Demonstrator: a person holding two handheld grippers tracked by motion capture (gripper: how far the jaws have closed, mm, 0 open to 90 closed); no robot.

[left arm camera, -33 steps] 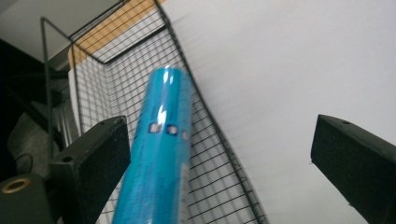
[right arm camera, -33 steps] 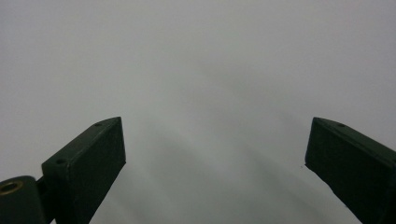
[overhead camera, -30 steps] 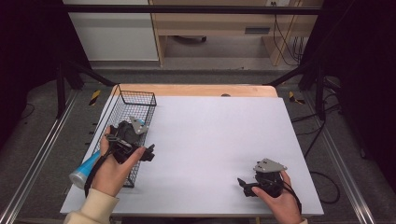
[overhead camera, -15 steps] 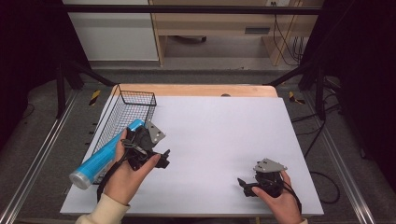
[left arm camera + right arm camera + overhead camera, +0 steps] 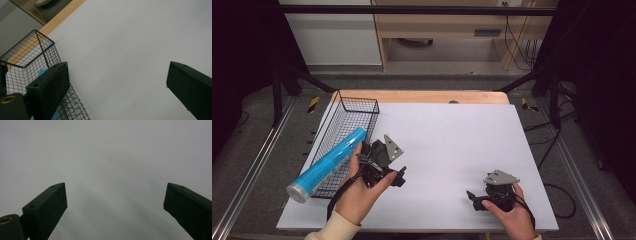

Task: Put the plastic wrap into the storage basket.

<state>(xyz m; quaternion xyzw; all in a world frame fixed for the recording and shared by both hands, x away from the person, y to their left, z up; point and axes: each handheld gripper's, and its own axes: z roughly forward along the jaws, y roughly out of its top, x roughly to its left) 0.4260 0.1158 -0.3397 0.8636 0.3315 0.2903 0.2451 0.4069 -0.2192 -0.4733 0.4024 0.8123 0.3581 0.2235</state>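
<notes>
Now long blue plastic tube (image 5: 328,164) lies slanted across black wire basket (image 5: 358,106), sticking over rim. Left tool (image 5: 399,176) jaws apart, empty, beside it; bump could roll tube off white worktop (image 5: 452,145). Right tool (image 5: 473,197) apart too.

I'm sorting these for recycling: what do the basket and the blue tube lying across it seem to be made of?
The basket looks like thin metal wire with a matte black coating: an open grid of fine rods you can see through. The blue tube seems to be glossy plastic or coated card, judging by its smooth sheen, with a pale, perhaps clear plastic cap on the near end. I can't tell more surely.
</notes>
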